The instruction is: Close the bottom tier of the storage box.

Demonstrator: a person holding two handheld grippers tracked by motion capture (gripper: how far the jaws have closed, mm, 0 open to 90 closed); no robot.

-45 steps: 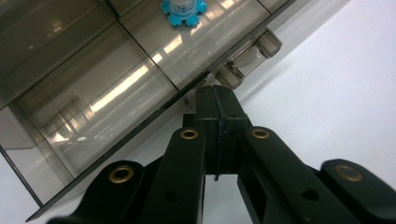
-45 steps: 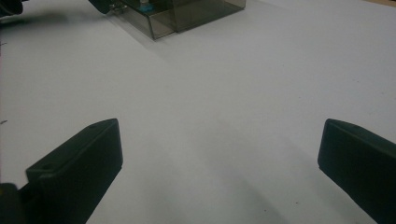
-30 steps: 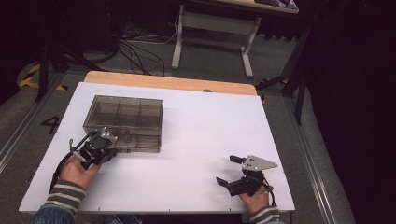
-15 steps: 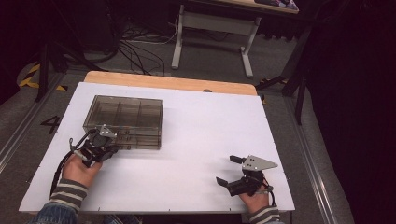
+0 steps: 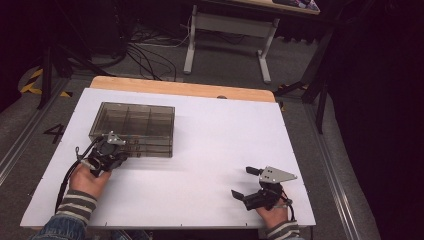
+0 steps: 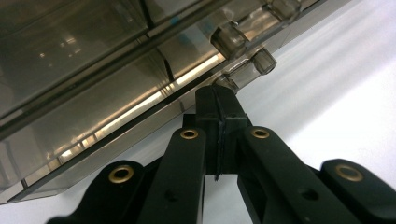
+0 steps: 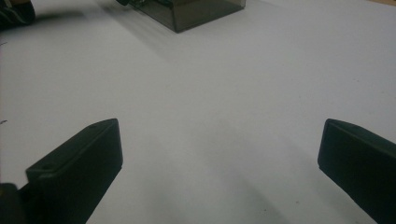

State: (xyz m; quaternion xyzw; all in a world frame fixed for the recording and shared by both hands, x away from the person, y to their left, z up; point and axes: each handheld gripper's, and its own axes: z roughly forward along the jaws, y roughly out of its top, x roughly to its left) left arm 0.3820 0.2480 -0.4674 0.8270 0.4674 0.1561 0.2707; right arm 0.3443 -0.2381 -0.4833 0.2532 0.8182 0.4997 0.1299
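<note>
Compartment box [image 5: 133,129] right ahead of clenched left gripper [image 5: 111,149], tips touching its latch [image 6: 243,65]; spread, empty right gripper [image 5: 250,182] well apart.

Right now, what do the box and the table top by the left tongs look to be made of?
The box looks like smoky see-through hard plastic, glossy: inner dividers show through and light glints off its wall. The table top seems a matt white board, with no glare; its far edge strip looks like wood.

High view overlooks table [image 5: 200,150]; gripper views skim it closely.
</note>
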